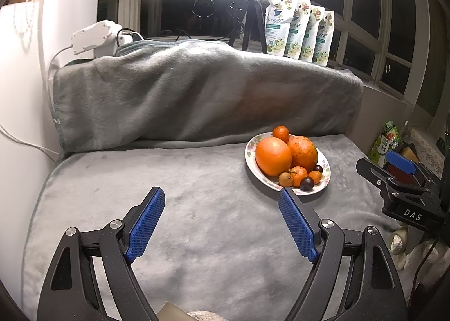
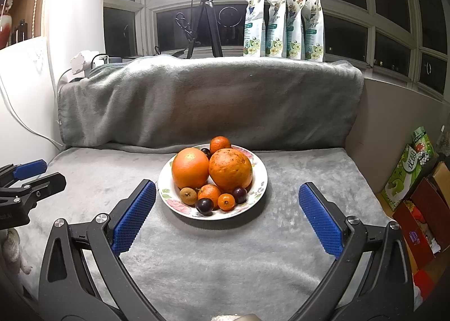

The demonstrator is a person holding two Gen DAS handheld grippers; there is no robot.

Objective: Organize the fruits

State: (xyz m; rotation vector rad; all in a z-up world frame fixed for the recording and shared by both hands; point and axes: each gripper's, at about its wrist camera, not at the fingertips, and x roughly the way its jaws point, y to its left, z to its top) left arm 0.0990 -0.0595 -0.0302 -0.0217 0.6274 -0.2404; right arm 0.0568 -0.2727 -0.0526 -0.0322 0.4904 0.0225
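A floral-rimmed plate (image 2: 260,180) piled with fruit sits on the grey blanket (image 2: 213,259) covering the desk. It holds two large oranges (image 2: 190,168), small mandarins (image 2: 209,193), dark plums (image 2: 204,205) and a brown longan (image 2: 188,196). The right hand-held gripper (image 2: 227,212) has its blue pads spread wide with nothing between them, the plate just ahead and centred. The left hand-held gripper (image 1: 221,222) also stands apart and empty; the plate (image 1: 250,162) lies ahead to its right, near its right fingertip.
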